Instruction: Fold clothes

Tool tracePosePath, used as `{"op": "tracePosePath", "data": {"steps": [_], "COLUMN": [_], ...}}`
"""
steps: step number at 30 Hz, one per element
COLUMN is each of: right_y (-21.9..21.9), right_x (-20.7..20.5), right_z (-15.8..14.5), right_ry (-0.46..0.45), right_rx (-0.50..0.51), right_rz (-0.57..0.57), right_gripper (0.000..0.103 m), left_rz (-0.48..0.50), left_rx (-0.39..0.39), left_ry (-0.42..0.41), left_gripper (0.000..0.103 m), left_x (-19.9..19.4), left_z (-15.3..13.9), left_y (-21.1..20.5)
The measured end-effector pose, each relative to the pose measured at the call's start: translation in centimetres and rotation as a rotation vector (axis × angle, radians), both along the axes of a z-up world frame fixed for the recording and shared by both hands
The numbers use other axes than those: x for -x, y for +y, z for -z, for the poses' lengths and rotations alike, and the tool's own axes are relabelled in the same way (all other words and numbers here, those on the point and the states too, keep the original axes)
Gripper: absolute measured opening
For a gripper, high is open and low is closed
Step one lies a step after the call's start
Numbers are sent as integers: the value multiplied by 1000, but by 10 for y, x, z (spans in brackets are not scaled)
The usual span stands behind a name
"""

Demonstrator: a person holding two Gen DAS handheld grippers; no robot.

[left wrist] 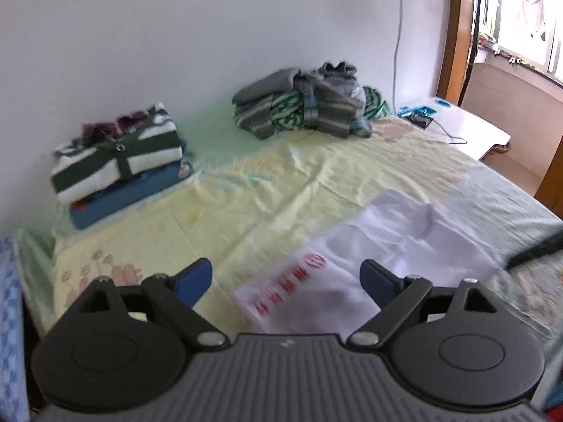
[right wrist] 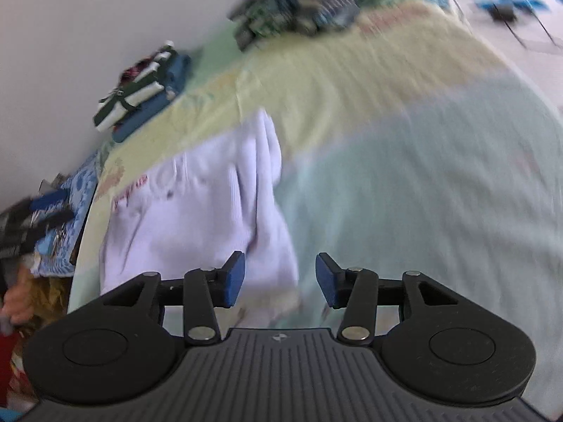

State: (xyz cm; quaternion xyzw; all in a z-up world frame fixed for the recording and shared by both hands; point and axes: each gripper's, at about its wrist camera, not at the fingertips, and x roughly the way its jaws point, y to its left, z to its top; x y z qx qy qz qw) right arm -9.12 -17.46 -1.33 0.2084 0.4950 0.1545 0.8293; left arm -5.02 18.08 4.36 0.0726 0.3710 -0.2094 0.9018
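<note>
- The white garment [left wrist: 397,246] lay crumpled on the bed [left wrist: 246,204], partly on the yellow sheet and partly on the pale green sheet [right wrist: 422,193].
- In the left wrist view its long axis ran from near left to far right, with blurred red printing [left wrist: 285,288] at the near-left end, close to the gripper.
- In the right wrist view the cloth [right wrist: 211,211] stretched away from the gripper, one narrow end pointing toward the far side of the bed.
- The left gripper [left wrist: 285,281] hung above the garment's printed end, its blue fingers [left wrist: 195,279] spread wide and holding nothing.
- The right gripper [right wrist: 279,277] was likewise parted and empty, hovering over the garment's near edge.
- A folded stack [left wrist: 119,165], green-and-white striped on top and blue beneath, sat by the white wall [left wrist: 176,35].
- An unfolded heap of striped clothes [left wrist: 309,109] lay further along that wall.
- A white table [left wrist: 471,126] stood beyond the bed, near a bright window [left wrist: 520,17].
</note>
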Motion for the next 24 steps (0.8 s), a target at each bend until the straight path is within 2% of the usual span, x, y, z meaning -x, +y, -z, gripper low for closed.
{"op": "tracePosePath", "data": {"steps": [3, 6, 11, 13, 15, 17, 18, 20, 24], "right_y": [2, 13, 35, 40, 36, 32, 29, 29, 30], "right_x": [17, 28, 27, 26, 31, 36, 38, 21, -20], "right_z": [11, 19, 20, 15, -3, -22, -31, -27, -14], "right_ry": [59, 88, 64, 59, -2, -95, -143, -165, -187], "right_rx": [-127, -189, -228, -211, -152, -33, 31, 71, 124], "right_rz": [95, 223, 329, 328, 279, 256, 245, 194, 81], "right_gripper": [50, 54, 56, 56, 55, 57, 58, 66, 66], "left_rz": [97, 165, 154, 134, 112, 84, 60, 9, -102], "left_rx": [27, 1, -8, -7, 28, 74, 113, 163, 224], "left_ry": [71, 126, 220, 206, 172, 154, 171, 216, 314], "left_gripper": [91, 91, 91, 91, 91, 92, 94, 95, 95], "left_x": [-36, -60, -84, -79, -64, -50, -42, -26, 1], "left_z": [12, 25, 49, 48, 39, 33, 33, 39, 62], "left_y": [-2, -14, -15, -11, 3, 17, 25, 34, 35]}}
